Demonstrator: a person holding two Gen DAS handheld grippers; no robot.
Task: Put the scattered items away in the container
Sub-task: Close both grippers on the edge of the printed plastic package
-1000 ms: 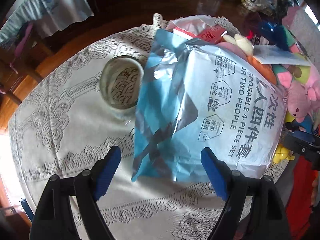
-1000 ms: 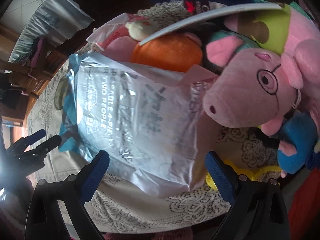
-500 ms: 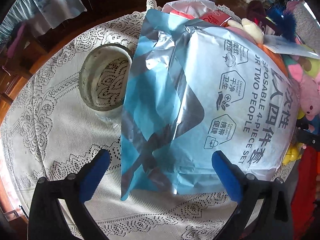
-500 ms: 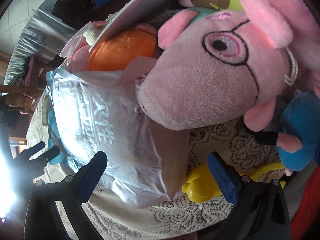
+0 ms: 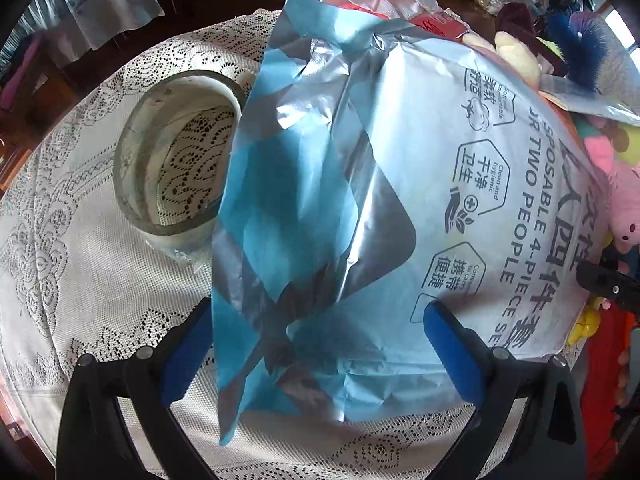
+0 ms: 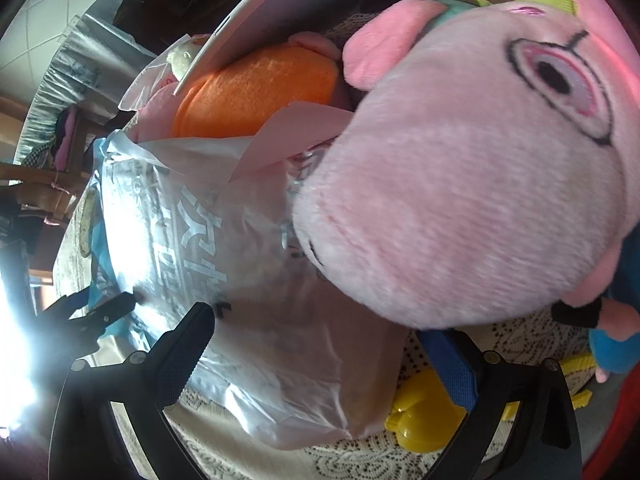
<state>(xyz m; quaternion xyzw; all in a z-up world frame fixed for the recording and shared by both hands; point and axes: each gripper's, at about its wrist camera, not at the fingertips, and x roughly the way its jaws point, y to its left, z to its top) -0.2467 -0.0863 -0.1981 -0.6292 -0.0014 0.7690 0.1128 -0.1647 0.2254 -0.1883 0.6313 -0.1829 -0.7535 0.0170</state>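
Lace tablecloth (image 5: pixel 92 280) covered the round table, and on it lay a large silver-and-blue foil package (image 5: pixel 360 208) printed with "FOR TWO PEOPLE 4-PIECE SET" and Chinese characters. The left gripper (image 5: pixel 316 344) stood with its blue-padded jaws spread wide on either side of the package's near edge, the left pad against the crumpled blue corner and the right pad over the printed face, without pinching it. Just beside the package, partly tucked under its left edge, sat a tape roll (image 5: pixel 176 160) lying flat, the lace visible through its middle. In the right wrist view, the right gripper (image 6: pixel 324 344) was likewise spread open, its fingers flanking the package's other end, with a pink plush pig (image 6: pixel 480 200) looming close above the right finger. An orange plush (image 6: pixel 256 92) lay behind the package under a tilted white board (image 6: pixel 248 28), and a yellow plastic toy (image 6: pixel 424 416) rested on the cloth just beside the right finger. No container could be made out in either view.
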